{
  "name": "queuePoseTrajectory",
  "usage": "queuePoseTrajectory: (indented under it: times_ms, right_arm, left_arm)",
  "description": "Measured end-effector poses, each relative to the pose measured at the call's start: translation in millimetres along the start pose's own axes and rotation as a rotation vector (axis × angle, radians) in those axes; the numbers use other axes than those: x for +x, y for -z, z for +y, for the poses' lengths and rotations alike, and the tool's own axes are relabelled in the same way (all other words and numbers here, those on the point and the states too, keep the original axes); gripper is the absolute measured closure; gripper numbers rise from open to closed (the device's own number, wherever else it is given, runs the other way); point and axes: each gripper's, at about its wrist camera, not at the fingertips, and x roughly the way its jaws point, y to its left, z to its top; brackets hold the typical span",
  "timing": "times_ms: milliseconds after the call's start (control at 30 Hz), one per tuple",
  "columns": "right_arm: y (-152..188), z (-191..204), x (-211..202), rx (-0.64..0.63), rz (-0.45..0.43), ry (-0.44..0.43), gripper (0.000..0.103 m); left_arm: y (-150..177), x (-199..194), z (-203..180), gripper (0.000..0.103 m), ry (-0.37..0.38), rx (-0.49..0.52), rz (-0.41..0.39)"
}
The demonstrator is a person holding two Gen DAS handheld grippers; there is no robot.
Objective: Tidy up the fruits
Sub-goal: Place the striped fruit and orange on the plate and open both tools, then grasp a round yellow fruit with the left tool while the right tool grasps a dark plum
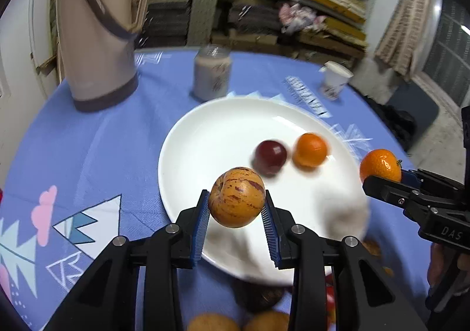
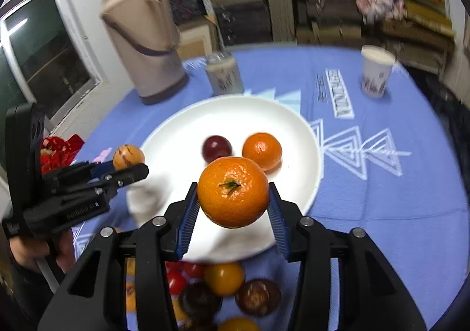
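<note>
My left gripper point(image 1: 237, 203) is shut on a tan fruit with purple streaks point(image 1: 237, 196), held above the near rim of a white plate point(image 1: 211, 131). My right gripper point(image 2: 233, 193) is shut on a mandarin point(image 2: 233, 191), also above the plate point(image 2: 182, 131). On the plate lie a dark red plum point(image 1: 270, 156) and a second mandarin point(image 1: 311, 149). From the left wrist view the right gripper point(image 1: 382, 176) with its mandarin point(image 1: 380, 165) hangs at the right. The right wrist view shows the left gripper point(image 2: 129, 166) and the streaked fruit point(image 2: 128, 156) at the left.
A heap of loose fruit point(image 2: 226, 287), red, yellow and dark, lies on the blue cloth point(image 2: 382, 213) in front of the plate. Behind the plate stand a beige jug point(image 1: 97, 37), a glass jar point(image 1: 212, 72) and a paper cup point(image 1: 335, 80). Red packaging point(image 2: 58, 151) sits at the left.
</note>
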Motion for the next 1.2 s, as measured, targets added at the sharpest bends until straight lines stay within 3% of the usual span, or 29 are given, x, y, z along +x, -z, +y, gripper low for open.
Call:
queuePoseTrajectory:
  times_ms: [100,300,333,400,467,500,667,767,933,1067,1200]
  right_arm:
    - [2.9,-6.5,26.7,0.024,0.038,0.008,0.058]
    - [8.3,-11.8,48.1,0.037,0.064,-0.017,0.058]
    - [8.7,-13.9,51.1,0.049,0.068,-0.021,0.058]
    - [9.1,-18.6,49.6,0.068,0.046,-0.010,0.046]
    - [9.7,-22.5,41.7,0.089,0.023,-0.026,0.042]
    - [10.9,-21.1,37.6,0.088,0.017,-0.035,0.041]
    - [13.3,-12.0,17.7,0.033,0.007,-0.043,0.040]
    - [12.9,-4.4,4.1,0.001,-0.023,-0.062,0.031]
    - [16.1,1.1,1.4,-0.035,-0.001,-0.054,0.031]
    - [19.2,9.5,-7.9,-0.091,0.006,-0.068,0.020]
    - [22.3,19.5,-16.1,-0.135,-0.003,-0.094,0.020]
  left_arm:
    - [5.5,17.7,5.3,0.068,-0.024,0.000,0.028]
    - [7.5,24.5,11.6,0.067,0.006,-0.018,0.021]
    - [7.1,24.3,11.3,0.063,0.007,-0.014,0.017]
    - [8.0,20.7,6.7,0.052,0.006,0.005,0.004]
    - [10.5,11.1,1.1,0.035,-0.025,0.024,-0.024]
    - [11.5,7.8,-0.6,0.033,-0.031,0.030,-0.035]
    - [13.3,-9.7,-3.2,0.030,-0.021,0.058,-0.057]
    - [16.3,-18.5,-2.4,0.024,-0.020,0.068,-0.076]
    - [22.3,-20.9,3.0,0.024,-0.037,0.053,-0.064]
    - [31.1,-23.7,1.8,0.024,-0.055,0.067,-0.052]
    - [46.4,-33.5,0.3,0.024,-0.086,0.085,-0.048]
